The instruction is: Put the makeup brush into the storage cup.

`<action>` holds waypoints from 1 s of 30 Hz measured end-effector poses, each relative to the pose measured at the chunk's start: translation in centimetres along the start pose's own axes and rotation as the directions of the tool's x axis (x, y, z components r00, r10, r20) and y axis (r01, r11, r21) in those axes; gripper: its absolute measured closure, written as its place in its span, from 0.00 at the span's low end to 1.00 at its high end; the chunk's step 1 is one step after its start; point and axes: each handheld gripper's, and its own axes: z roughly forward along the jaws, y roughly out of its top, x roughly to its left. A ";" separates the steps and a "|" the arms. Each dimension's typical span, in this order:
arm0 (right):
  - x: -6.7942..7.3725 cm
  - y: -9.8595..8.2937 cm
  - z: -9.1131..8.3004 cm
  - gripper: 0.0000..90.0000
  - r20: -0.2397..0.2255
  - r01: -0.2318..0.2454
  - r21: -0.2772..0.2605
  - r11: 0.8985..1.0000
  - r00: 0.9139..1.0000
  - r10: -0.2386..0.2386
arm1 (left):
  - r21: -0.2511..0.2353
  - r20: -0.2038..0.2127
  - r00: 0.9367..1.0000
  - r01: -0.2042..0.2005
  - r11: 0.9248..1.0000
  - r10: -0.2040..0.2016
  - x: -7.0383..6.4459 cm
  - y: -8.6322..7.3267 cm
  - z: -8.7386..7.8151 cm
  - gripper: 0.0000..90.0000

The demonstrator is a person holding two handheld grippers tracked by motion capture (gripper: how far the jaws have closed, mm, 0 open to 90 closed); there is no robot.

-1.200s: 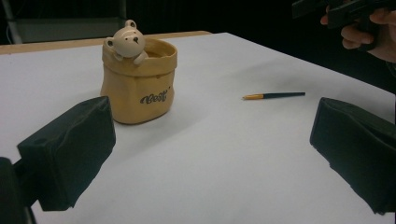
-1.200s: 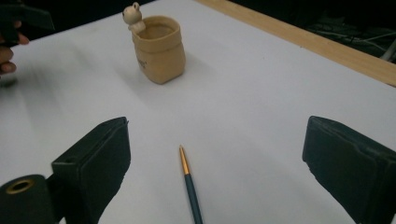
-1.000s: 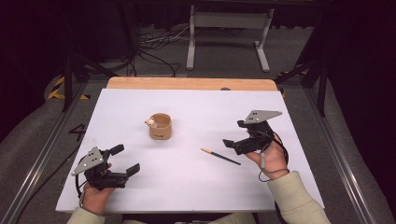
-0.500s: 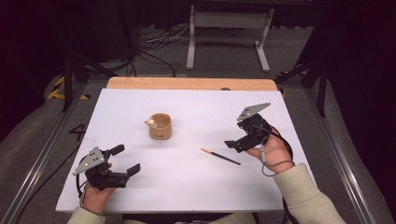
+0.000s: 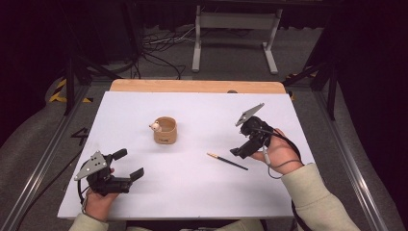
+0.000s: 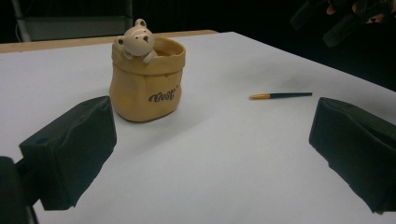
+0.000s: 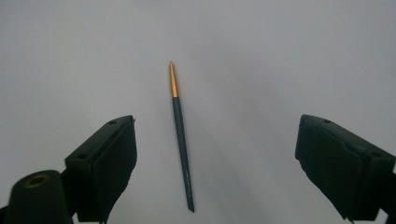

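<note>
Now the right gripper [image 7: 215,158] hangs over the white table [image 5: 192,192] with its jaws spread wide and holding nothing; the brush [image 7: 180,140] lies flat between them, untouched, nearer one jaw, its gold tip pointing away from the fingers; the left gripper [image 6: 210,158] is likewise wide open and empty, with the bear pot [image 6: 146,79] standing upright beyond its jaws, and the brush farther off.
</note>
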 end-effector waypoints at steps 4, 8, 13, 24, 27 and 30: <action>-0.3 0.3 0.7 0.16 -0.005 -0.001 0.059 0.998 1.000 0.001 | 0.006 -0.001 1.000 -0.008 1.000 0.008 0.0 0.0 0.0 0.02; -0.5 0.5 1.1 0.14 0.011 -0.003 0.082 0.997 1.000 0.003 | 0.008 -0.001 1.000 -0.007 1.000 0.007 0.0 0.0 0.1 0.02; -0.9 0.7 1.7 0.14 0.015 -0.001 0.138 0.990 1.000 -0.001 | 0.020 0.002 1.000 -0.013 1.000 0.013 -0.1 0.0 0.1 0.02; -1.0 0.9 3.8 0.17 -0.013 0.000 0.240 0.971 1.000 0.003 | 0.025 0.004 1.000 -0.016 1.000 0.016 -0.1 -0.1 0.3 0.03; -0.8 0.8 4.4 0.17 -0.024 0.002 0.260 0.966 1.000 0.005 | 0.026 0.004 1.000 -0.016 1.000 0.016 -0.1 -0.1 0.3 0.03; -0.7 0.7 5.0 0.21 -0.036 0.006 0.278 0.961 0.999 0.004 | 0.026 0.005 1.000 -0.016 1.000 0.016 -0.1 0.0 0.3 0.03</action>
